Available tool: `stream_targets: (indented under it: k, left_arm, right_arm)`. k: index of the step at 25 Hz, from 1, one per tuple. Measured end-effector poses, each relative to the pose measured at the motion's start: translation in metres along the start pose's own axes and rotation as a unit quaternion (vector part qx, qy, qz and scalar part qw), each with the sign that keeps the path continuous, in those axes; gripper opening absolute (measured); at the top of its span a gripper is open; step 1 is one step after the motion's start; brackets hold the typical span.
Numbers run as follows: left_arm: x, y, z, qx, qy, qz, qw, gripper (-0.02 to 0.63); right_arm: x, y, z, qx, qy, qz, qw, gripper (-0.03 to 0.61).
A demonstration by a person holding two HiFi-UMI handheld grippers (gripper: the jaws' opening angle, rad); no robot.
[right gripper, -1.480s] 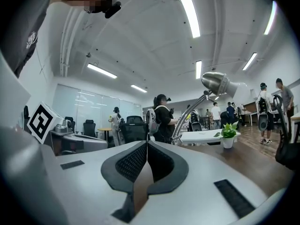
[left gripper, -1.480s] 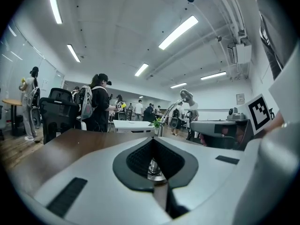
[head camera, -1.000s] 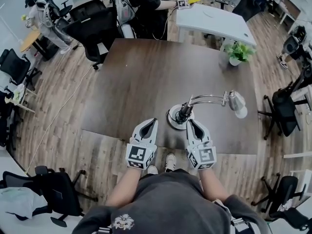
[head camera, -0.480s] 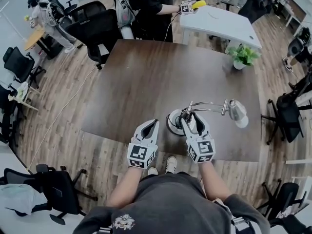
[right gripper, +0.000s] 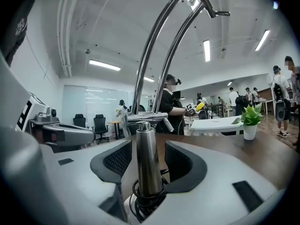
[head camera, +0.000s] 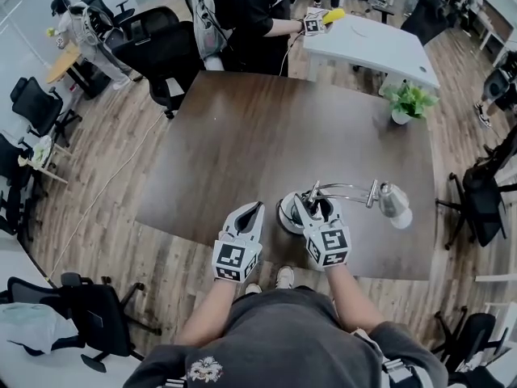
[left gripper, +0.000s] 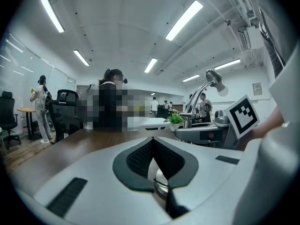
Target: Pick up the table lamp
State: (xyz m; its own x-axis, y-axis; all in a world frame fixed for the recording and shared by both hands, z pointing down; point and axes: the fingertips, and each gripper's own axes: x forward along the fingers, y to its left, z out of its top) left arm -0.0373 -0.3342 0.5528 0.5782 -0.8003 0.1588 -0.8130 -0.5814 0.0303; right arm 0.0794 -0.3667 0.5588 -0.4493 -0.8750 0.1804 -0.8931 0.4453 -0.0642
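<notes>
The table lamp has a round chrome base (head camera: 287, 215), an upright post (right gripper: 149, 163), a curved double arm and a silver shade (head camera: 393, 201) hanging to the right. It stands near the front edge of the dark wooden table (head camera: 266, 136). My right gripper (head camera: 315, 207) straddles the post; its jaws have just been opening. In the right gripper view the post stands between the pads (right gripper: 117, 158) with a gap on each side, so the right gripper (right gripper: 147, 146) is open. My left gripper (head camera: 255, 208) sits left of the base, its tips together (left gripper: 153, 142). The left gripper view shows the lamp shade (left gripper: 213, 76) at the right.
A small potted plant (head camera: 408, 102) stands at the table's far right corner. Beyond it is a white table (head camera: 380, 43), where a person in black (head camera: 242, 10) holds a yellow item. Office chairs (head camera: 157, 51) ring the table on wooden floor.
My right gripper has moved forward and left onto the lamp post, and its jaws went from shut to wide open around it. The left gripper has hardly shifted.
</notes>
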Motion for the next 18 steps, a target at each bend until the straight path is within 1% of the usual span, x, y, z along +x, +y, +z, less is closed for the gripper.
stream_targets:
  k: [4, 9, 10, 11, 14, 16, 18]
  left_arm:
    - [0.006, 0.006, 0.001, -0.002, 0.000, 0.008, 1.0000, 0.008]
    - [0.012, 0.010, 0.002, -0.002, -0.002, 0.013, 0.9999, 0.008]
    - [0.013, 0.011, 0.001, -0.002, -0.003, 0.014, 0.9999, 0.008]
    - [0.013, 0.012, 0.001, -0.002, -0.003, 0.015, 0.9999, 0.008]
    - [0.013, 0.013, 0.000, -0.002, -0.003, 0.016, 0.9999, 0.008]
    - [0.014, 0.014, 0.001, -0.001, -0.003, 0.017, 0.9999, 0.008]
    - [0.015, 0.014, 0.001, -0.001, -0.004, 0.016, 0.9999, 0.008]
  right_arm:
    - [0.010, -0.001, 0.000, -0.008, 0.000, 0.008, 1.000, 0.222]
    - [0.018, 0.000, 0.009, -0.021, -0.021, 0.018, 0.999, 0.221]
    - [0.019, 0.001, 0.010, -0.024, -0.025, 0.019, 0.999, 0.213]
    - [0.020, 0.001, 0.012, -0.027, -0.030, 0.017, 0.999, 0.191]
    - [0.019, 0.000, 0.018, -0.033, -0.048, 0.005, 0.998, 0.104]
    - [0.018, -0.001, 0.020, -0.036, -0.053, -0.001, 0.998, 0.084]
    - [0.018, -0.001, 0.020, -0.036, -0.054, -0.002, 0.998, 0.083]
